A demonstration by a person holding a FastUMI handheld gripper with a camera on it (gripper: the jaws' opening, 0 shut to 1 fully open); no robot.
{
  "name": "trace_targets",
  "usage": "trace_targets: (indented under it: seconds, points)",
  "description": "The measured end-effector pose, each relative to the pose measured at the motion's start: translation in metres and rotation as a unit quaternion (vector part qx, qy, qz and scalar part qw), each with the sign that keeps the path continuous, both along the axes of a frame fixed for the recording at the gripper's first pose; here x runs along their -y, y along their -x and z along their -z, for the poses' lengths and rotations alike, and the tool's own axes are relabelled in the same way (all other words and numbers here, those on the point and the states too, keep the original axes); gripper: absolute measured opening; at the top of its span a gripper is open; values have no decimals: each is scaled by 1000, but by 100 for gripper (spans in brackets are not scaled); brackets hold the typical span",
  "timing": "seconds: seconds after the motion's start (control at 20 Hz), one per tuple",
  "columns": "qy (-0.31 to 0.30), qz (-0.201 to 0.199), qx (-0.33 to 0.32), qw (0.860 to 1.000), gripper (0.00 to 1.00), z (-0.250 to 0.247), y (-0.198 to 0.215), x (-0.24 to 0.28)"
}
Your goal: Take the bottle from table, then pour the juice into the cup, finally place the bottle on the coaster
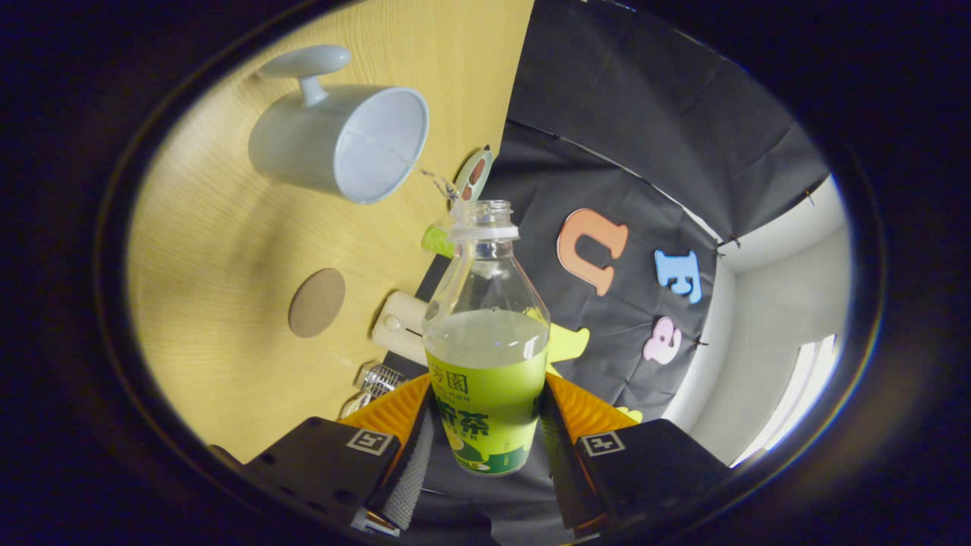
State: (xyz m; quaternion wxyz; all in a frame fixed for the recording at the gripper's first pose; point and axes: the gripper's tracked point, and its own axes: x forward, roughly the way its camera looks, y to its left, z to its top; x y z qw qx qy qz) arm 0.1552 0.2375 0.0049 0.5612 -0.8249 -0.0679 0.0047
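Nearest us, the gripper (485,432) is closed on the bottle (487,341), one finger pressing each side of its lower body, over the green label. We note ribbed pads (394,413) against the plastic.

The bottle is clear plastic, round-shouldered, with a threaded neck and no cap. Pale, cloudy juice (485,337) fills it up to just above the label; the upper part is see-through. Its base is hidden between the fingers. The whole scene is rolled sideways in the gripper view, so the bench (227,250) stands like a wall beside the bottle.

A thin stream of liquid (425,176) runs from the bottle mouth into the cup (341,140), just beyond the neck. The cup is a smooth, glossy, pale mug with a thick looped handle on the side away from the bottle; its inside is white, and we cannot make out how much liquid it holds.

The bench is light wood grain. On it, well apart from the cup, lies a flat round brown coaster (317,302) with a matte surface. Near the fingers, a cream rounded object (400,326) and a small clear glassy item (375,379) are partly covered by the bottle and gripper; we cannot tell what they are.
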Motion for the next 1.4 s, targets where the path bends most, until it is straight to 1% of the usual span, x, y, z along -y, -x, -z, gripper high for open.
trace_targets:
  seconds: [0.85,1.4]
  points:
    - [47,-14,30,998,75,-15,0,-7]
    - [60,-27,42,997,75,-23,1,-13]
